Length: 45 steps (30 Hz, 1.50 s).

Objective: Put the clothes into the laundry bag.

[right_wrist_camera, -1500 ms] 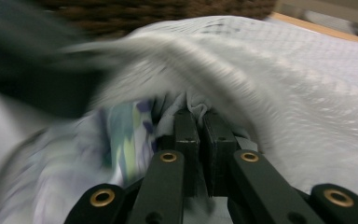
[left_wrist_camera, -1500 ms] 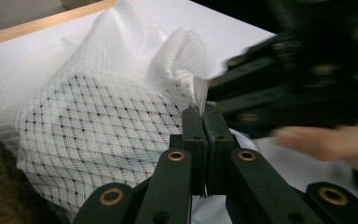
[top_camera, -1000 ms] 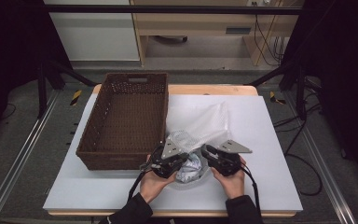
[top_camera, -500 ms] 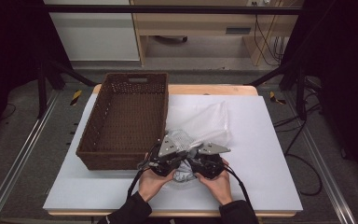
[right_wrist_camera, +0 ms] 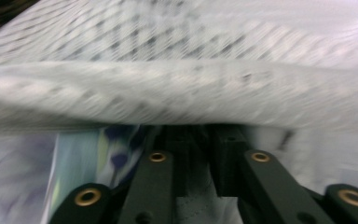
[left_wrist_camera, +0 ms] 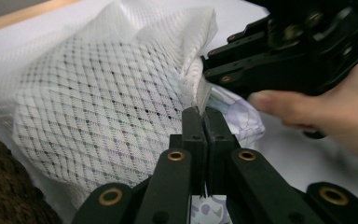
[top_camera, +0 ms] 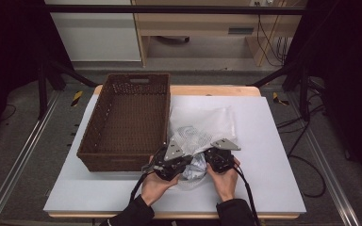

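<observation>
Both tongs work the near edge of the mesh bag (top_camera: 200, 129).

Left tongs (left_wrist_camera: 200, 114) are clamped on the bag's rim at six o'clock, pinning the mouth for the patterned cloth (left_wrist_camera: 242, 116). Right tongs (top_camera: 211, 157) have slid in from four o'clock since a second ago, jaws just closing around the rim; a firm pinch isn't clear. At eleven o'clock sits the basket (top_camera: 127, 117).

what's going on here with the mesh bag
A person works a white mesh bag on the table, beside a brown wicker basket. The left hand-held gripper is shut on the bag's edge. The right hand-held gripper sits at the same end of the bag and its jaws have just been closing, with mesh between them. A patterned cloth shows at the bag's opening.
</observation>
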Available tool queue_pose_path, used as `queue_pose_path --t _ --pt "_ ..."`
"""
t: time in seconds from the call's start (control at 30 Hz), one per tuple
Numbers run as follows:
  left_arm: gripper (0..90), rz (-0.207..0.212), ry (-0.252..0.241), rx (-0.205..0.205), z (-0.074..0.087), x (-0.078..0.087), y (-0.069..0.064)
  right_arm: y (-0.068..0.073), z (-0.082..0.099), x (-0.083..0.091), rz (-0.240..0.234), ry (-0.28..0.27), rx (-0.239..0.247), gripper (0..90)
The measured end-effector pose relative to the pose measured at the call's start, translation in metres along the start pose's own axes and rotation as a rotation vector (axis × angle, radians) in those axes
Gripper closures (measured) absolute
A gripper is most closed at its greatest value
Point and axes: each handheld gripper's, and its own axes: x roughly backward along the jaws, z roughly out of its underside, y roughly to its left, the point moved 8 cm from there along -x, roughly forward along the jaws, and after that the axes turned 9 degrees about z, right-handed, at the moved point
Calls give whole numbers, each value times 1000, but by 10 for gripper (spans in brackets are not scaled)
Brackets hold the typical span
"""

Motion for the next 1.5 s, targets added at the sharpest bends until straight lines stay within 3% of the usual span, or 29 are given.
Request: queue_pose_path --t 0.03,0.1,0.13,0.17,0.2,0.3,0.43,0.47,0.63,0.73,0.77,0.83,0.97,1.03,1.07,1.13,1.2,1.23,1.27,1.3,1.33,1.43,1.5 --pt "884 0 0 0 0 0 0 0 0 0 0 0 0 775" --pt "884 -6 1 11 2 -2 4 1 -1 8 -66 -3 13 705" --pt "884 -10 -4 28 4 -3 8 -1 -3 23 -120 -29 7 647" --pt "884 -10 -4 28 4 -3 8 -1 -3 23 -120 -29 7 647" --pt "884 -9 -9 34 4 -2 10 -2 -4 31 -149 -48 9 632" --pt "883 -23 -24 32 3 -2 11 -2 0 56 -207 -81 58 559" --pt "883 -24 -37 30 1 -4 9 8 5 56 -230 -74 101 527" --pt "884 -24 -37 26 0 -4 8 18 10 47 -250 -40 121 527" --pt "884 -3 -43 18 -2 -8 2 34 16 23 -242 19 140 548" --pt "886 13 -49 15 -5 -4 -3 38 12 7 -190 31 121 817" --pt "886 13 -49 15 -5 -4 -3 38 12 7 -190 31 121 817" --pt "886 9 -49 8 -6 -2 -4 36 11 -1 -175 58 71 876" --pt "885 20 -36 17 -3 2 -3 28 5 -9 -87 23 49 883" --pt "886 23 -30 25 -1 2 -2 19 0 -13 -24 -5 17 884" --pt "885 21 -20 26 1 1 -1 8 -3 -16 23 -24 -24 884" --pt "885 17 -17 24 2 -1 0 5 -4 -17 36 -24 -32 883" --pt "884 13 -2 24 5 -5 2 4 -3 -18 29 -20 -13 876" --pt "884 4 3 25 8 -7 4 5 -4 -11 -15 -23 0 847" --pt "884 4 3 25 8 -7 4 5 -4 -11 -15 -23 0 847" --pt "884 1 3 26 9 -7 5 5 -4 -6 -48 -23 -1 815" --pt "884 -8 -2 29 9 -7 8 5 -2 8 -94 -20 29 761" --pt "884 -11 -10 31 9 -7 9 3 1 23 -119 -33 48 716" --pt "883 -19 -12 28 9 -7 10 4 5 34 -159 -44 57 666"
